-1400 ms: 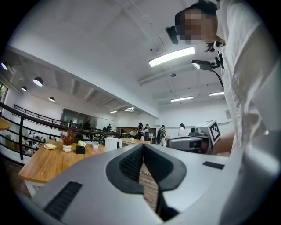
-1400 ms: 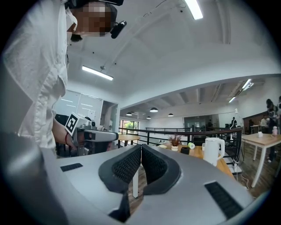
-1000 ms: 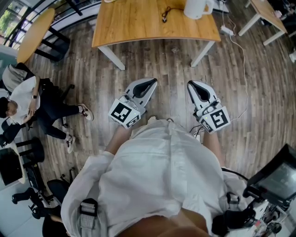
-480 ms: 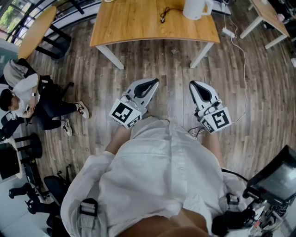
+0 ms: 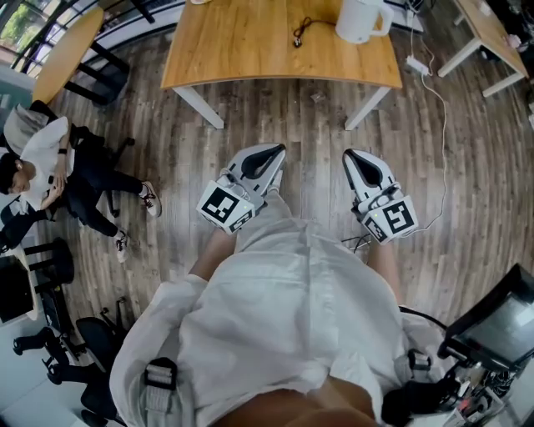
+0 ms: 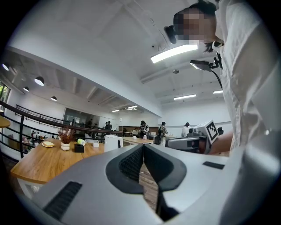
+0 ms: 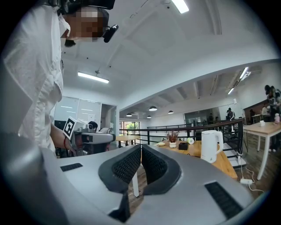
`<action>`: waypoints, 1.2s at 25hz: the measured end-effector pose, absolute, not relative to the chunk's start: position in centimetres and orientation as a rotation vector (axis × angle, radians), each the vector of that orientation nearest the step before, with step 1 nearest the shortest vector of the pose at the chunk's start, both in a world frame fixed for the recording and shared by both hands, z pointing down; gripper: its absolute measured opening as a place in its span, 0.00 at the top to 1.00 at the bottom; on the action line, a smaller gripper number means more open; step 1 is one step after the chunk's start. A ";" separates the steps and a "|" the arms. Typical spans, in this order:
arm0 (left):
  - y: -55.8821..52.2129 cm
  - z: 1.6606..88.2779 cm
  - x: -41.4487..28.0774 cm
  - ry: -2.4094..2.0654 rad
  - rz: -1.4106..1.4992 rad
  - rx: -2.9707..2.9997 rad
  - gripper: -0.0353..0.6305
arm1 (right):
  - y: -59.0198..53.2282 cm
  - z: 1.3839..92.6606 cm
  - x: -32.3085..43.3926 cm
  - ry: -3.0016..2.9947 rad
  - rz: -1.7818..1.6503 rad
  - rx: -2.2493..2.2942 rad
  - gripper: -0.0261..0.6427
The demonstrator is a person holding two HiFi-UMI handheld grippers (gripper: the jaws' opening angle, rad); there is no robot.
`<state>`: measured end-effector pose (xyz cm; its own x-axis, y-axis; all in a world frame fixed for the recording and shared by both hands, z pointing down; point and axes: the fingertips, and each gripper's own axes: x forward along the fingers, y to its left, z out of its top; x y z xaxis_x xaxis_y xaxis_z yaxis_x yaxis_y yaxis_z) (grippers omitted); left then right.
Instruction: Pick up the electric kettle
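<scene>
electric kettle [image 5: 359, 18] stands upright on table [image 5: 242, 42], handle rightward; left gripper [image 5: 274, 152] and right gripper [image 5: 350, 155] clenched empty.

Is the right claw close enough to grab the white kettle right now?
Probably not yet. The right claw is shut and held by the person's body, and the electric kettle stands on the wooden table across a stretch of floor. Nothing blocks the way.

The person holds the left gripper [image 5: 269, 153] and the right gripper [image 5: 352, 156] out in front of the body, side by side and apart, both pointing level and forward. Each gripper's jaws are pressed together with nothing between them. Bare forearms [image 5: 209, 252] run back under the white shirt.
</scene>
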<state>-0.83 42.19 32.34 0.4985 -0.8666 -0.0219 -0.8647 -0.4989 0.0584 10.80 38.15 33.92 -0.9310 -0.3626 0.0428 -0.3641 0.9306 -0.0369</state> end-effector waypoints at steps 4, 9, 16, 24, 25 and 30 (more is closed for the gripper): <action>38.3 32.6 -3.6 -1.568 -0.093 2.682 0.94 | 34.8 34.2 8.8 -3.048 0.051 0.585 0.94; 32.8 31.7 -8.5 -1.591 -0.114 2.679 0.94 | 29.1 33.6 5.1 -3.051 0.048 0.618 0.94; 26.3 30.5 -14.7 -1.533 -0.116 2.707 0.94 | 22.9 32.2 -1.3 -3.049 0.067 0.674 0.94; 19.8 30.5 -17.8 -1.396 -0.091 2.761 0.94 | 17.8 31.8 -5.2 -3.030 0.083 0.759 0.94; 19.2 30.8 -17.9 -1.386 -0.090 2.765 0.94 | 17.5 32.2 -5.3 -3.024 0.087 0.763 0.94; 16.6 30.9 -18.0 -1.332 -0.103 2.777 0.94 | 15.4 32.7 -5.2 -2.990 0.110 0.808 0.94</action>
<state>-17.96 16.60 30.89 0.6246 -0.7802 -0.0346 -0.7761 -0.6251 0.0829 -5.15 15.37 32.66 -0.8633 -0.5012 0.0595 -0.5042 0.8617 -0.0573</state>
